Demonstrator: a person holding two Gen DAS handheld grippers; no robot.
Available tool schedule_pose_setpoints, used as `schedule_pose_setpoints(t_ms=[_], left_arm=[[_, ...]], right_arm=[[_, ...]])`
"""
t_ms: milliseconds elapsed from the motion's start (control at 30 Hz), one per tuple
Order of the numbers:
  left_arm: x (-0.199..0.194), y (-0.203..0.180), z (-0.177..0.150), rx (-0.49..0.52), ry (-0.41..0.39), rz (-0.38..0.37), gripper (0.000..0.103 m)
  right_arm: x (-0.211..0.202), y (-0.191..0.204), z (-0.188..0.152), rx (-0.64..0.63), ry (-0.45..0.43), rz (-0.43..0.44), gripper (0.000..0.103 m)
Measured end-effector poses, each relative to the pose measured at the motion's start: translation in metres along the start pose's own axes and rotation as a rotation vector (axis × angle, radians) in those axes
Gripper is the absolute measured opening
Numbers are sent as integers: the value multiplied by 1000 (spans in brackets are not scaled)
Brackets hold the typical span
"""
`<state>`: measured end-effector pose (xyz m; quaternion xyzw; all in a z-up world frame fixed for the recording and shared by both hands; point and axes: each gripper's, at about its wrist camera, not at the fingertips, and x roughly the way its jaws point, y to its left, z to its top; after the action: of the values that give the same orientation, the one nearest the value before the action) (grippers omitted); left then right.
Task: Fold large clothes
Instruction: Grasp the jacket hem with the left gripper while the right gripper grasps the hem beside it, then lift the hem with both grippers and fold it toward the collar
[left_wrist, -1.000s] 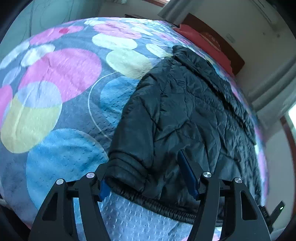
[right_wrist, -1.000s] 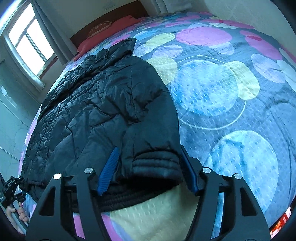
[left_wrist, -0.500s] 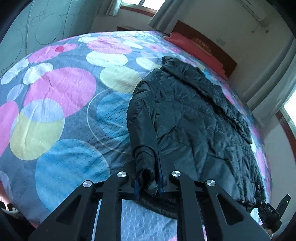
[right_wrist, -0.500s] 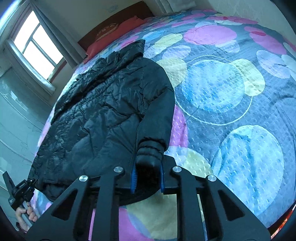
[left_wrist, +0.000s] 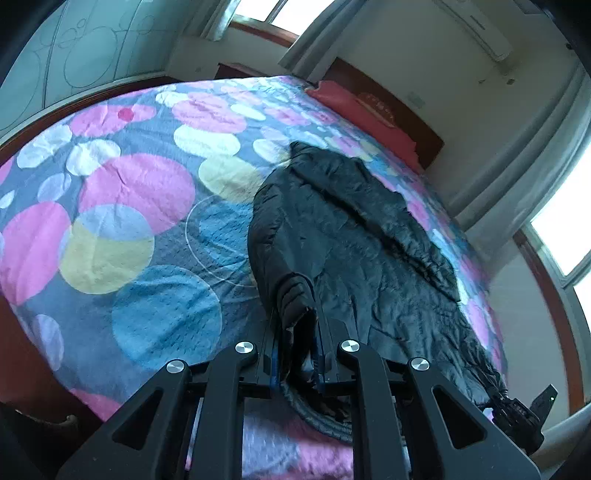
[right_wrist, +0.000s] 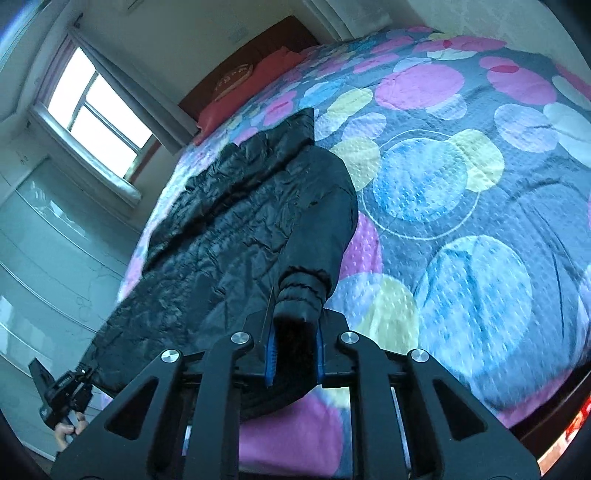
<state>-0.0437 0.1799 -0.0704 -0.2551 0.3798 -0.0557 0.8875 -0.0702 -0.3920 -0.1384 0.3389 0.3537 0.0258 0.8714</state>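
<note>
A black puffer jacket (left_wrist: 369, 258) lies spread on a bedspread (left_wrist: 122, 229) of coloured circles. In the left wrist view my left gripper (left_wrist: 295, 325) is shut on one ribbed sleeve cuff (left_wrist: 293, 291), lifted off the bed, with the sleeve trailing back to the shoulder. In the right wrist view my right gripper (right_wrist: 295, 332) is shut on the other sleeve cuff (right_wrist: 301, 291) of the jacket (right_wrist: 229, 240), also raised. Each view shows the other gripper at the far side of the jacket's hem: right gripper (left_wrist: 524, 417), left gripper (right_wrist: 62, 391).
A red pillow (left_wrist: 354, 110) and a dark headboard (left_wrist: 413, 122) stand at the bed's far end. A window (right_wrist: 96, 107) and pale cabinet doors (right_wrist: 48, 236) line the wall beside the jacket. The bed's near edge runs just below both grippers. A person's hand (right_wrist: 66, 432) holds the left gripper.
Both grippers went from open around the cuffs to shut on them. Both have since risen and drawn back, lifting the sleeves off the bed.
</note>
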Motion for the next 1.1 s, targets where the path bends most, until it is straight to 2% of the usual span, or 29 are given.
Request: schedule_pose_setpoints(t_ms=[133, 267, 433, 600, 700, 867, 1100], left_arm=[[-3, -4, 16, -8, -9, -19, 14], [0, -13, 38, 10, -42, -31, 14], [20, -40, 81, 54, -94, -49, 14], [56, -61, 128, 79, -133, -27, 14], [85, -67, 154, 79, -138, 0, 14], [150, -70, 191, 75, -91, 56, 14], [236, -60, 213, 88, -16, 148, 14]], right_arm=[[-2, 4, 8, 37, 7, 59, 15], [4, 21, 32, 40, -3, 147, 14], [25, 51, 86, 7, -21, 229, 14], [66, 73, 141, -2, -39, 243, 14], [96, 79, 171, 8, -45, 226, 14], [157, 74, 209, 60, -18, 174, 14], [238, 48, 234, 112, 47, 62, 14]])
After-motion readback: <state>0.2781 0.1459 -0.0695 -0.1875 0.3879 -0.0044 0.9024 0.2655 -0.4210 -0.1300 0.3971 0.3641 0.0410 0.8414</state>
